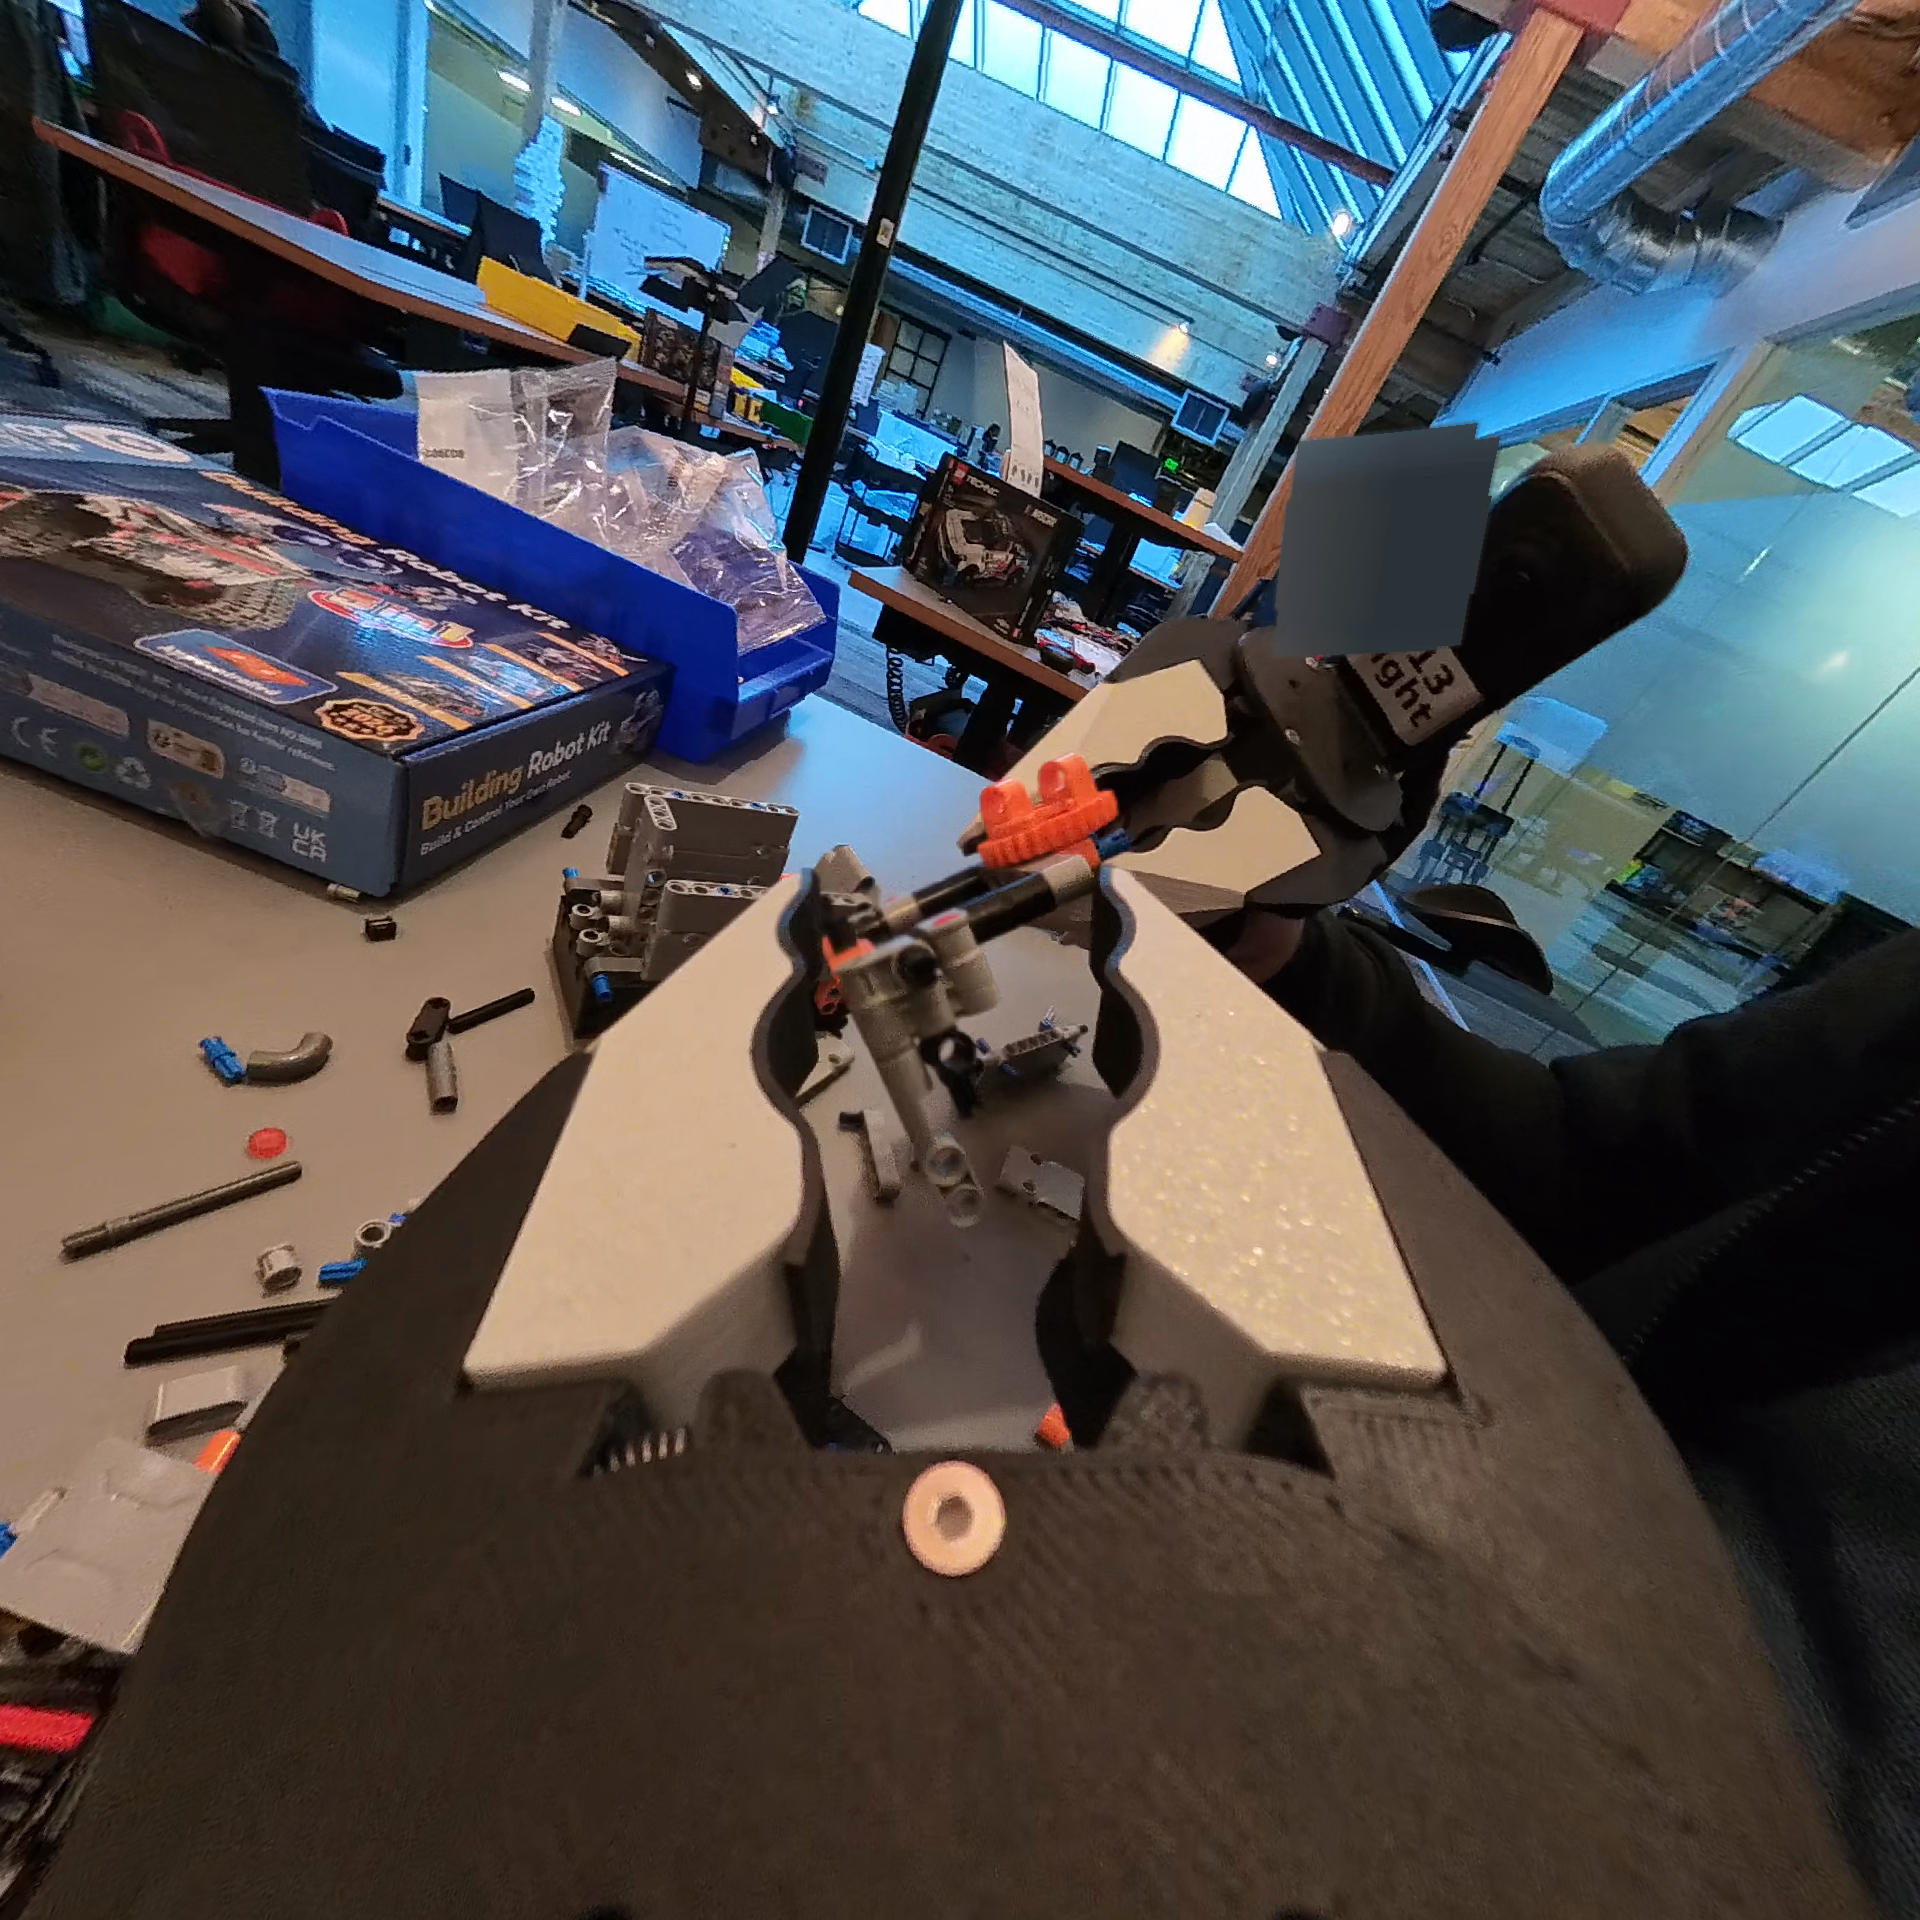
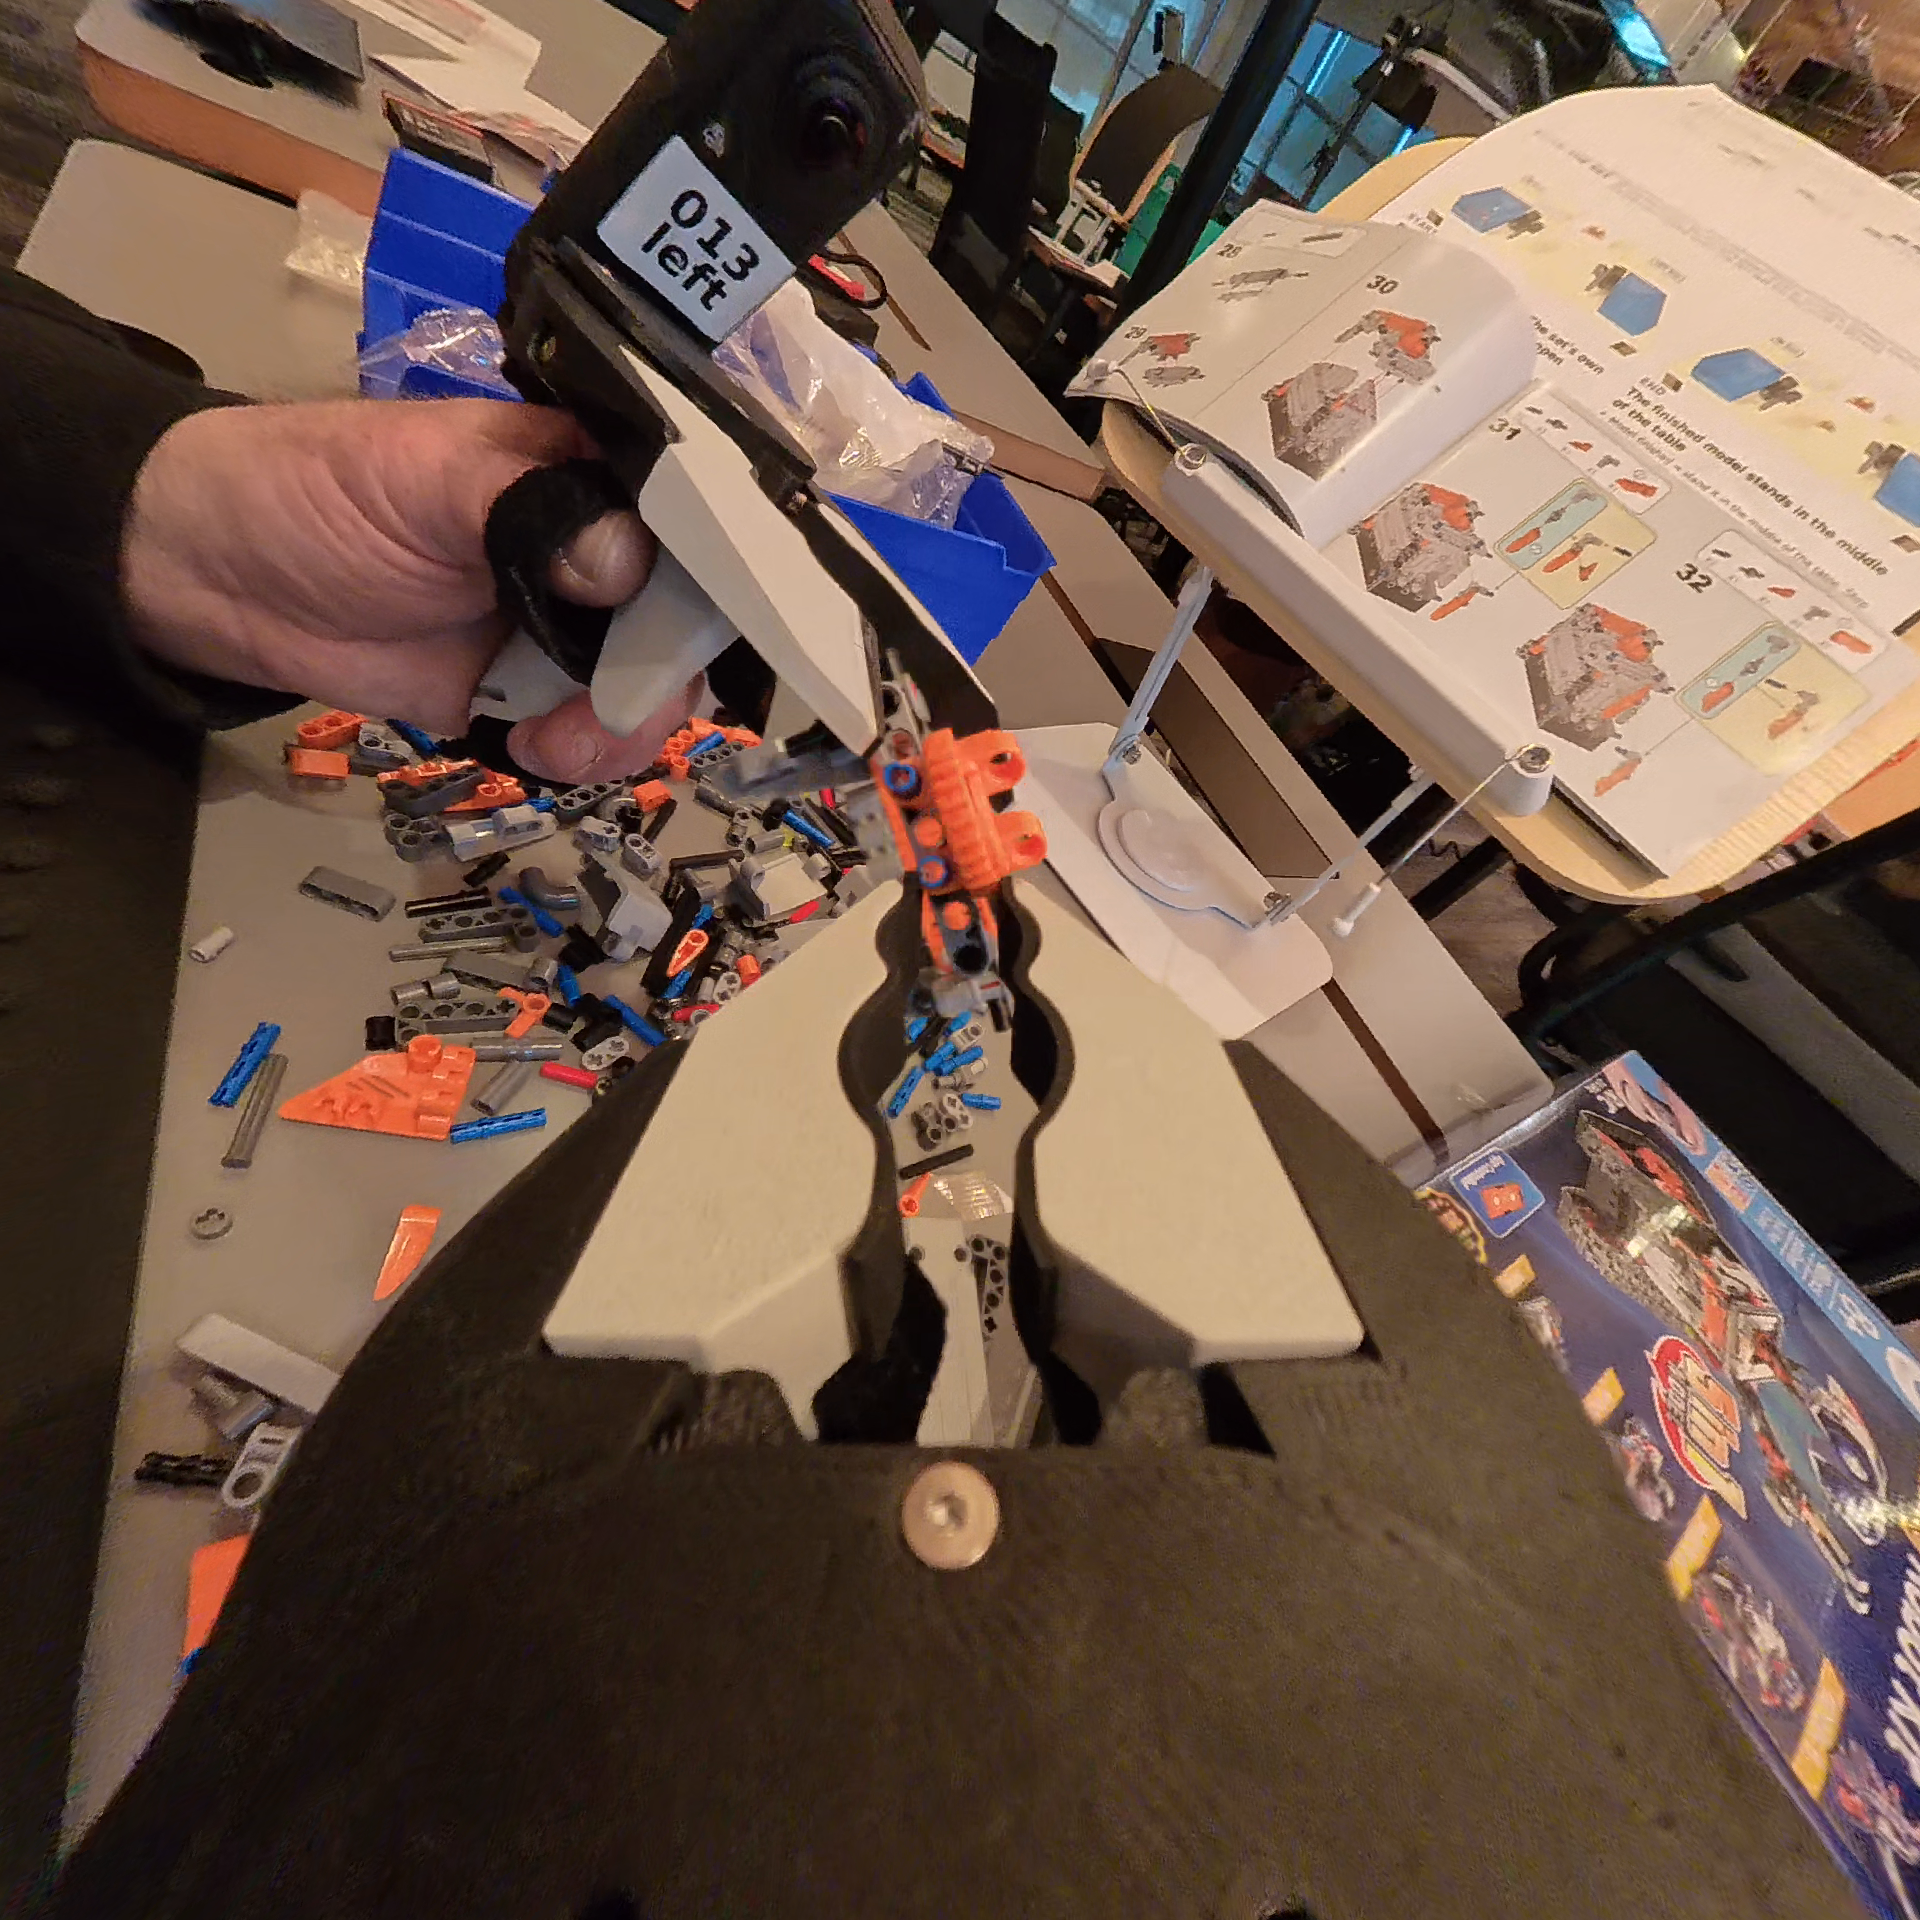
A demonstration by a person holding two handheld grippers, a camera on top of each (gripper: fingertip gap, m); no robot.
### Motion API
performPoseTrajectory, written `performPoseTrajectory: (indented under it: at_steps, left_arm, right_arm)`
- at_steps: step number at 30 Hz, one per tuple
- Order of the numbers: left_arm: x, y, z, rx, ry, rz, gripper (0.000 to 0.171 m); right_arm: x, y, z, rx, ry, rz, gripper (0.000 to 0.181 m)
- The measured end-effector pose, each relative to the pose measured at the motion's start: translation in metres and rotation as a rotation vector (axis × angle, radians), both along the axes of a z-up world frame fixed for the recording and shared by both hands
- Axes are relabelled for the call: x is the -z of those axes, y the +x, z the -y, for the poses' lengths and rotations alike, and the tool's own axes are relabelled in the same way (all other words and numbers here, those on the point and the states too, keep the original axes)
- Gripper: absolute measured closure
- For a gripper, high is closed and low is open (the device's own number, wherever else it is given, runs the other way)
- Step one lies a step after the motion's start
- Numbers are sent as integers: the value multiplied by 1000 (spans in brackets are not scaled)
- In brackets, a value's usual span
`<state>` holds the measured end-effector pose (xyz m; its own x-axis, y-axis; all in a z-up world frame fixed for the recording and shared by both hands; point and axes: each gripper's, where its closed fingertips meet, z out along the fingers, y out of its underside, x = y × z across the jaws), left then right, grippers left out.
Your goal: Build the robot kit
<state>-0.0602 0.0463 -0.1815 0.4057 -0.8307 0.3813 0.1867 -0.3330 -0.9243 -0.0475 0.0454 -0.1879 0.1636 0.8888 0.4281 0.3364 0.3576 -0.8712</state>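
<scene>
Both claws are pinching one small assembly above the bench (image 2: 312, 977): left claw (image 1: 940, 935) gripping its grey end, right claw (image 2: 951, 914) its orange end (loose bricks (image 2: 582, 914) below).

The left wrist view sits just behind its own gripper's grey fingers (image 1: 665, 1174), close above the table (image 1: 156, 935), tilted up toward the hall and skylights at 12 o'clock, with the right gripper (image 1: 1039, 831) near at 1 o'clock. The right wrist view looks steeply down along its fingers (image 2: 727, 1164) at the same table (image 2: 312, 1039), the left gripper (image 2: 883, 717) at 12 o'clock. Both views share the small brick assembly (image 1: 914, 977) (image 2: 956, 821) between them, the blue bin (image 1: 582, 582) (image 2: 935, 561) and the kit box (image 1: 312, 665) (image 2: 1714, 1403).
</scene>
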Motion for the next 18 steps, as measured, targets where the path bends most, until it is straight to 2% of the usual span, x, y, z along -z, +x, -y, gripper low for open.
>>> performPoseTrajectory:
  at_steps: [6,11,15,18]
  left_arm:
    - [-2,1,3,3,42,-40,120]
    - [-3,0,5,-29,161,-164,113]
    - [7,14,13,-14,275,-335,121]
    - [11,24,19,1,330,-403,128]
  right_arm:
    - [-2,3,-2,-14,-69,-32,170]
    - [-3,8,-1,-77,-204,-77,170]
    - [-2,9,9,-169,-321,-99,170]
    - [5,10,13,-208,-371,-75,169]
